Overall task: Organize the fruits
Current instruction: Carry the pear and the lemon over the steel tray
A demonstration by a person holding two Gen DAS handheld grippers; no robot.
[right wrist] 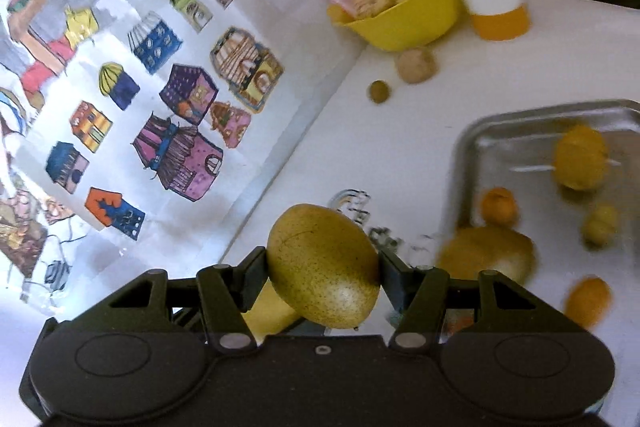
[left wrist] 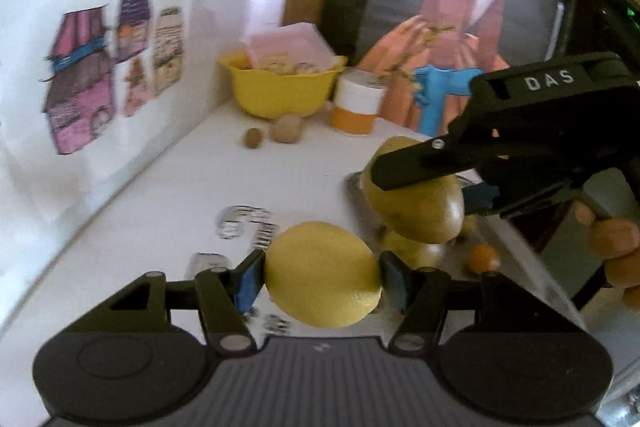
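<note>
My left gripper (left wrist: 322, 281) is shut on a yellow lemon (left wrist: 323, 275), held above the white table. My right gripper (right wrist: 323, 273) is shut on a green-brown speckled pear (right wrist: 324, 269); the left wrist view shows that pear (left wrist: 416, 203) in the right gripper's black fingers (left wrist: 416, 165), a little beyond and right of the lemon. A metal tray (right wrist: 464, 155) on the table's right holds several fruits: a yellow one (right wrist: 580, 157), small orange ones (right wrist: 497, 206) and a large yellow-brown one (right wrist: 486, 253). A yellow piece (right wrist: 268, 311) shows under the pear.
A yellow bowl (left wrist: 280, 87) with pink paper stands at the back beside a white and orange jar (left wrist: 358, 105). Two small brown round fruits (left wrist: 286, 129) lie in front of the bowl. A wall with coloured drawings (left wrist: 80, 79) bounds the left. A hand (left wrist: 616, 239) holds the right gripper.
</note>
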